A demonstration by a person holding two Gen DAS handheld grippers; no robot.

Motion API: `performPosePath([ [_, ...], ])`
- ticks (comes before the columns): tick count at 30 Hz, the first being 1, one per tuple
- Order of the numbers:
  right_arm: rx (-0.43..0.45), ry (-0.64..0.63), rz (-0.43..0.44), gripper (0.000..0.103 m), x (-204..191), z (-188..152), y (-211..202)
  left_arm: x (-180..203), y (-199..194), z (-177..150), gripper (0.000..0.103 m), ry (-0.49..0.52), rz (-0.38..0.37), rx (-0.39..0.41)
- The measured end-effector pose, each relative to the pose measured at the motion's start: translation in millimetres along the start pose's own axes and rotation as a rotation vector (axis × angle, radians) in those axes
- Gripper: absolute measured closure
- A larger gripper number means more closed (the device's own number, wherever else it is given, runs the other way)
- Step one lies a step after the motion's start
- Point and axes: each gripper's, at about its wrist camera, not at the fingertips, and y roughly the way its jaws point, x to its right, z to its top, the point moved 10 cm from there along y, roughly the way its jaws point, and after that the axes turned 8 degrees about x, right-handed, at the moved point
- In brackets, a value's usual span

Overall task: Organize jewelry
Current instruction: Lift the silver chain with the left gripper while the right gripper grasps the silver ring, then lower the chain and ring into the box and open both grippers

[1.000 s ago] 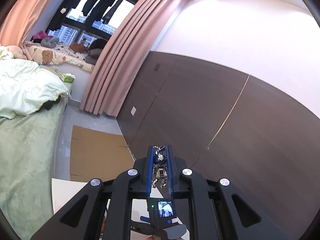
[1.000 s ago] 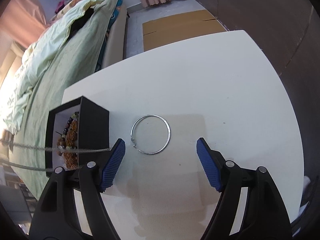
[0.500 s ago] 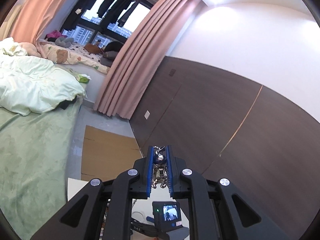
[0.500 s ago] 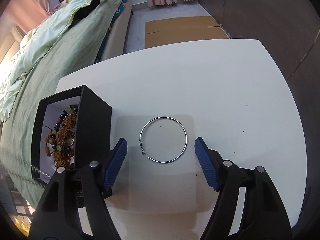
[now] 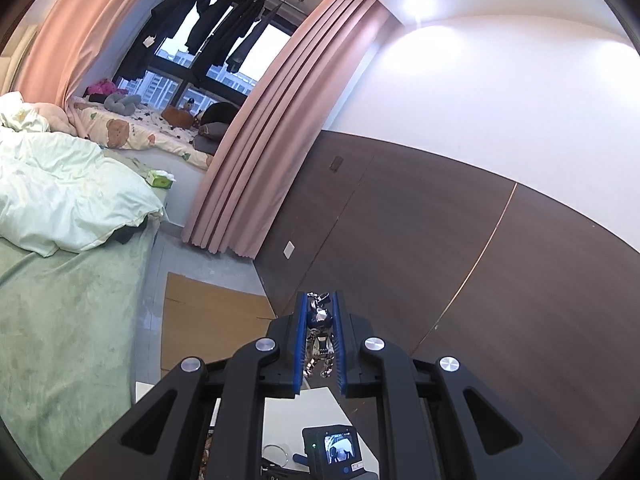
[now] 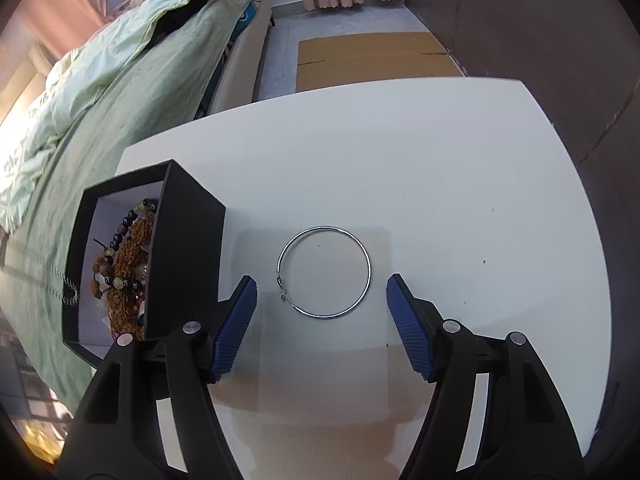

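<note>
A thin silver hoop (image 6: pixel 368 270) lies flat on the white table (image 6: pixel 440 184). My right gripper (image 6: pixel 322 280) points down over it, open, with one blue pad on each side of the hoop and neither touching it. To the hoop's left stands an open black box (image 6: pixel 184 248) holding beaded bracelets (image 6: pixel 128 264). A fine silver chain (image 6: pixel 60 286) hangs at the box's left edge. My left gripper (image 5: pixel 319 300) is held high and nearly level, shut on a small silver figure charm (image 5: pixel 320 322). The hoop (image 5: pixel 275 453) shows small far below it.
A bed with green covers (image 6: pixel 100 92) runs along the table's left side. Flat cardboard (image 6: pixel 372 58) lies on the floor beyond the far table edge. A dark wood-panelled wall (image 5: pixel 460 260) stands on the right, with pink curtains (image 5: pixel 260 152) and a window beyond.
The right gripper has shifted so the hoop sits midway between its pads, and its jaws are slightly narrower. The left gripper has risen a little with the charm. The chain has drawn off towards the left.
</note>
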Motion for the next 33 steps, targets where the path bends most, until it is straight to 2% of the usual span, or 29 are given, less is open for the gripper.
performPosePath([
  [6,0.001,-0.061,-0.012,0.035,2,3,5,-3,10,-6,0.093,-0.004,-0.005,-0.019],
  [8,0.014,-0.118,-0.037,0.037,-1,4,8,-3,14,-9,0.093,-0.002,-0.008,-0.03],
  [10,0.028,-0.206,-0.073,0.049,-5,3,8,-3,21,-13,0.093,-0.002,-0.008,-0.046],
  [11,0.022,-0.215,-0.062,0.052,-7,2,7,-4,25,-16,0.093,-0.006,-0.01,-0.054],
  [17,-0.008,-0.165,-0.054,0.054,5,0,-3,-6,39,-31,0.093,-0.006,-0.006,-0.091],
  [20,0.042,-0.117,-0.036,0.054,12,13,-21,-16,47,-44,0.093,-0.008,0.021,-0.125],
  [24,0.143,-0.062,0.036,0.054,9,29,-57,-32,58,-66,0.093,-0.015,0.054,-0.178],
  [29,0.261,-0.002,0.143,0.054,-2,46,-101,-54,70,-108,0.093,-0.001,0.113,-0.264],
  [33,0.315,0.033,0.196,0.054,-10,56,-118,-74,76,-145,0.093,-0.015,0.15,-0.336],
])
